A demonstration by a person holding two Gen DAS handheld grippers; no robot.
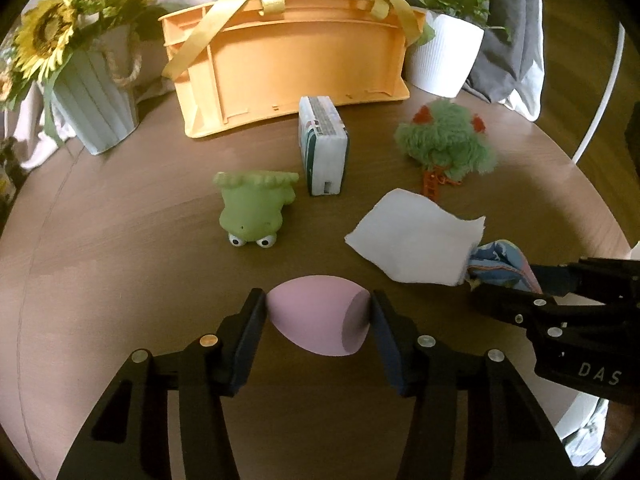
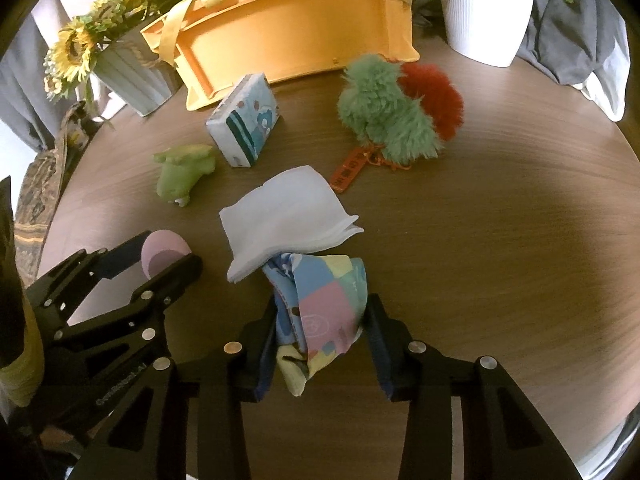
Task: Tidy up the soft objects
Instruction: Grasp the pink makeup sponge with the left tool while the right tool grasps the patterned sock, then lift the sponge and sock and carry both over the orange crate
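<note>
My left gripper (image 1: 319,306) is shut on a pink egg-shaped sponge (image 1: 316,320), held just above the table; it also shows in the right wrist view (image 2: 162,258). My right gripper (image 2: 322,316) is shut on a colourful patchwork cloth (image 2: 320,312), whose tip lies under a white folded tissue (image 2: 286,216). A green frog toy (image 1: 252,208) lies mid-table. A green and red plush (image 2: 394,116) with an orange tag lies at the right. A tissue pack (image 1: 323,150) stands in front of the orange basket (image 1: 288,56).
The orange basket lies tipped on its side at the back, yellow handles (image 1: 200,32) up. A sunflower pot (image 1: 92,92) stands back left, a white plant pot (image 1: 444,56) back right. The round wooden table's edge (image 1: 592,184) curves at the right.
</note>
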